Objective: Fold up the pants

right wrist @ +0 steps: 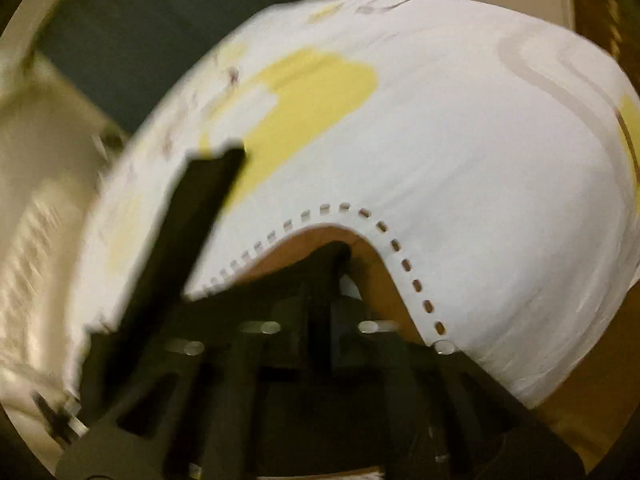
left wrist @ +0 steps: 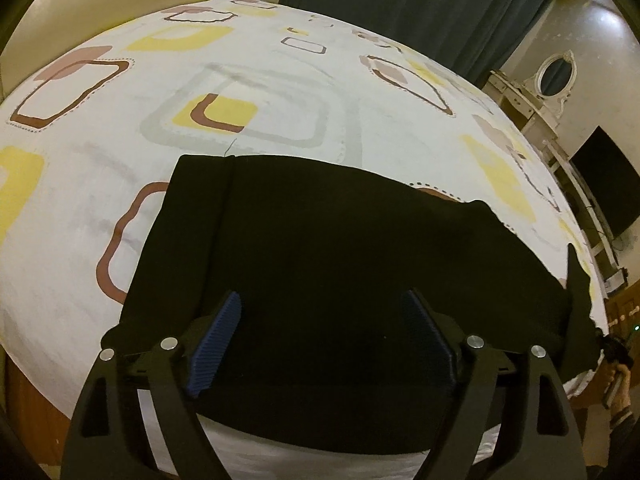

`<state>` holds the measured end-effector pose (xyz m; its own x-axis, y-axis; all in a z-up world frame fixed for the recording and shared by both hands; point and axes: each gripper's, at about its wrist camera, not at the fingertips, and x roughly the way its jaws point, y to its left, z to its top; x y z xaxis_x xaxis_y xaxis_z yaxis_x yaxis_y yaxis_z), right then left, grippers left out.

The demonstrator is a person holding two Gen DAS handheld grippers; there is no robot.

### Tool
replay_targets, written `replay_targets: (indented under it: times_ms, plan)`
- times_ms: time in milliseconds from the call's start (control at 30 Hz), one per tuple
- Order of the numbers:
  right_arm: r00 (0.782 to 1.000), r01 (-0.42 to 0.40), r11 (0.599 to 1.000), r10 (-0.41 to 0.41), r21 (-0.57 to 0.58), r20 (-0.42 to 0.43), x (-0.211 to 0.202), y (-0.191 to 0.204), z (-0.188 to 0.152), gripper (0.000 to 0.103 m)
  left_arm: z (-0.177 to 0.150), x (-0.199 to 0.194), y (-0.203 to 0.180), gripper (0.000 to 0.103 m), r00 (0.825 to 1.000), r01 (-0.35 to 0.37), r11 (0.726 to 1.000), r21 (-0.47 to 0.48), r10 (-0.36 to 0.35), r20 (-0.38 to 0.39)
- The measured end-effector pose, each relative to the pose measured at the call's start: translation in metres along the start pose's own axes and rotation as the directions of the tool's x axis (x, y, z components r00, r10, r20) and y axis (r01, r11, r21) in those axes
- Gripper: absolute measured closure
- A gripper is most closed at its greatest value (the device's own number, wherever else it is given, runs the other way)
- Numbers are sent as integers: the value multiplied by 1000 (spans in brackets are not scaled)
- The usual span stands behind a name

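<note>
Evidently the black pants (left wrist: 328, 264) are laid flat on the patterned bed sheet (left wrist: 248, 80) near the bed's edge, already doubled into a compact block, so that a further fold can be made. The left claw (left wrist: 320, 344) is held wide open just above the near cloth, nothing being gripped. The right claw (right wrist: 332, 276) is seen blurred, its jaws shut; a dark strip of fabric (right wrist: 188, 232) appears pinched, judged to be a pants corner.

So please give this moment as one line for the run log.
task: fold pants | pants: on bed | left gripper: open above pants | right gripper: shut, view blurred
</note>
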<state>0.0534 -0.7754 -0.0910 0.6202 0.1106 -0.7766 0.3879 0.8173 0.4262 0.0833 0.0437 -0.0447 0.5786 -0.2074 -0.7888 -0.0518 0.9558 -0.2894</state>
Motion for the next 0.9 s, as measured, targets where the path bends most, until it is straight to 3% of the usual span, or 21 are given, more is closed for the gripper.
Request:
replay_targets:
  times_ms: [167,300,367,500,533,567,600,633,700,767,833,900]
  plan:
    - [989,58,993,-44,-98,143,-23,23,25,97,-1,2,-6,20,999,-34,999,-7,34,29]
    - [989,115,987,-103,-113,103,5,20,28,97,-4,4,-5,20,998,-39,999,-26,40,41]
    - [992,118,991,-114,-68,63,20,3,24,96,-5,4,-5,20,998,-44,999,-19,45,44]
    - [994,60,998,-62,35,87,14,-21,17,92,-4,3,-6,20,998,-44,999,-7,44,46]
    - [992,86,995,-89,41,94,9,-23,18,91,-4,3,-5,20,998,-37,999,-10,38,46]
    - [978,178,982,-184,66,97,6,-29,19,95,-5,3,-4,20,998,-31,999,-15,32,46]
    - [974,201,973,-211,116,85,2,-41,20,103,-5,3,-3,20,999,-25,999,-21,26,48]
    - [967,226,956,-243,186,79,-4,-51,21,103,-4,3,-1,20,999,-16,999,-27,18,50]
    - [957,246,945,-272,218,103,-18,-47,26,97,-5,2,0,20,998,-10,999,-31,12,55]
    - [959,221,960,-247,173,142,-28,-19,36,93,-6,3,-1,20,998,-11,1000,-24,13,61]
    - [967,164,974,-190,157,168,-32,10,45,70,-7,3,-3,18,998,-16,1000,-11,17,64]
    - [978,100,985,-124,139,169,-24,52,57,60,-8,5,-5,18,998,-20,1000,2,20,64]
